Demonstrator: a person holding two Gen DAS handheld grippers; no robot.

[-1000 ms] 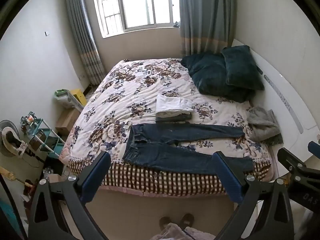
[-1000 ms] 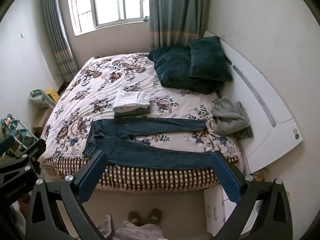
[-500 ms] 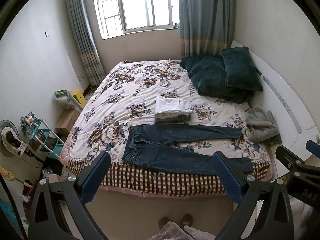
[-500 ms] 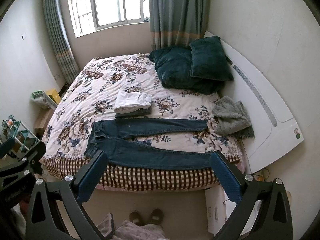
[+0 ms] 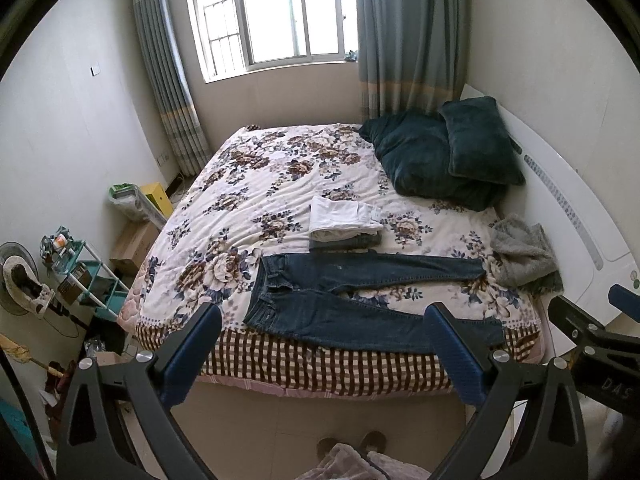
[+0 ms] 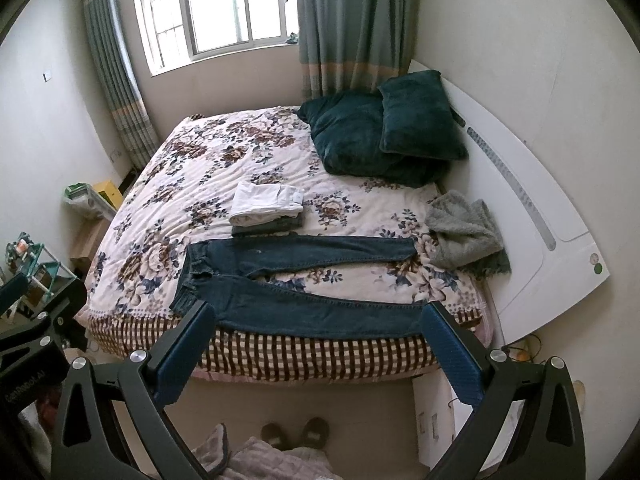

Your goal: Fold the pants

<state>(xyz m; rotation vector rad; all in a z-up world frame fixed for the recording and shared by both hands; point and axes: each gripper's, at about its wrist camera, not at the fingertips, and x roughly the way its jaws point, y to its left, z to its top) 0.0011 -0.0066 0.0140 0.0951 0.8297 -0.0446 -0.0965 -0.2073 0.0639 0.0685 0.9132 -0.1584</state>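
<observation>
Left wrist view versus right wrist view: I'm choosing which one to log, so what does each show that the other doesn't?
Only the left wrist view shows the standing fan by the wall. Only the right wrist view shows the white cabinet beside the bed's foot. Both show the jeans spread flat near the bed edge, the folded white stack, grey blanket, dark pillows, and both grippers open, left gripper and right gripper.

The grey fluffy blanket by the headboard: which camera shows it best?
The right wrist view: the grey blanket lies whole and nearer the middle. In the left wrist view it sits further toward the right side.
</observation>
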